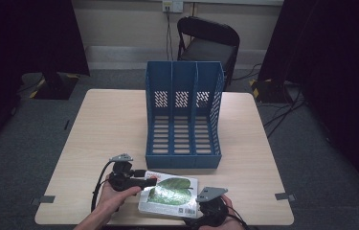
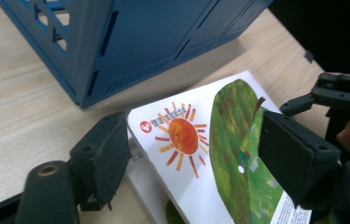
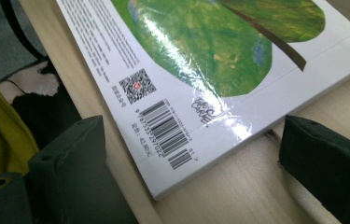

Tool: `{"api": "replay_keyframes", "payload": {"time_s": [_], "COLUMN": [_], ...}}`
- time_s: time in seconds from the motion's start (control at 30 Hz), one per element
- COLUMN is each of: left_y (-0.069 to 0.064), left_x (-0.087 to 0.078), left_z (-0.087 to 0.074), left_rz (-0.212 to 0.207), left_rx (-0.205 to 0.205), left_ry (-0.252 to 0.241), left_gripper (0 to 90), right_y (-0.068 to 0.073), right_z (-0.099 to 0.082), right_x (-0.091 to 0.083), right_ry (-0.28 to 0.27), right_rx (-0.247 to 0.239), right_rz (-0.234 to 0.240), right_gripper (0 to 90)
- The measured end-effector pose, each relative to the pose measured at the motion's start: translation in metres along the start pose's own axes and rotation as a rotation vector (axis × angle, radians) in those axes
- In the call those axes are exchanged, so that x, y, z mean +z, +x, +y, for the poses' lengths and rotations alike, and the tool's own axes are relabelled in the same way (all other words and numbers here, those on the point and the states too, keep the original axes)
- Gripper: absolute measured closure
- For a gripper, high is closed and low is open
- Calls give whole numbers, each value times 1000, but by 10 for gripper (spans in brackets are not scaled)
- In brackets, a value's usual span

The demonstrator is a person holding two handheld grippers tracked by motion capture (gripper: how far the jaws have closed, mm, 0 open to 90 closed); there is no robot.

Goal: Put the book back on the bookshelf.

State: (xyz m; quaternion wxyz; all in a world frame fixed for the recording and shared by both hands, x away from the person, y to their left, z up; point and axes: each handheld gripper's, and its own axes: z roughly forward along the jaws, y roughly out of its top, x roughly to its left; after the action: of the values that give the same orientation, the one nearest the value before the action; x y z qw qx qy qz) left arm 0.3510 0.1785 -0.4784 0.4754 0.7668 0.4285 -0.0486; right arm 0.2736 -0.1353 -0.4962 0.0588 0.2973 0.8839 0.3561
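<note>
Book point(image 3: 219, 70) barcode in right gripper view, sun point(image 2: 182, 135) in left

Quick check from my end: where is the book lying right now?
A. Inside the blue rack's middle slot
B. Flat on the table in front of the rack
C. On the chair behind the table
B: the book lies flat on the table, just in front of the blue rack, whose slots are empty.

Book point(image 1: 170, 195) on table point(image 1: 110, 124), before file rack point(image 1: 183, 117).
</note>
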Motion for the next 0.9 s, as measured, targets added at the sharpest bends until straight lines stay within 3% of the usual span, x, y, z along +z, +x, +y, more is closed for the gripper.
{"api": "replay_keyframes", "payload": {"time_s": [0.27, 0.47, 0.7, 0.73, 0.8, 0.9], "left_y": [-3, -2, -3, -3, -4, -12], "left_x": [-3, -6, -5, -5, -4, 2], "left_z": [0, -1, -1, -1, -2, -5], "left_rz": [-6, -25, -30, -35, -103, -98], "left_rx": [-7, -30, -28, -31, -34, -3], "left_ry": [-11, -27, -27, -24, -4, 42], "left_gripper": [215, 211, 211, 213, 307, 288], "right_y": [7, 8, 13, 13, 13, 12], "right_z": [-1, -1, -3, -2, -2, -2], "right_x": [3, 5, 7, 7, 6, 6], "right_ry": [0, -12, -28, -27, -27, -29], "right_rx": [-43, -24, -14, -14, -13, 2], "right_rz": [-59, -85, -119, -119, -119, -110], "right_gripper": [66, 73, 70, 71, 72, 80]}}
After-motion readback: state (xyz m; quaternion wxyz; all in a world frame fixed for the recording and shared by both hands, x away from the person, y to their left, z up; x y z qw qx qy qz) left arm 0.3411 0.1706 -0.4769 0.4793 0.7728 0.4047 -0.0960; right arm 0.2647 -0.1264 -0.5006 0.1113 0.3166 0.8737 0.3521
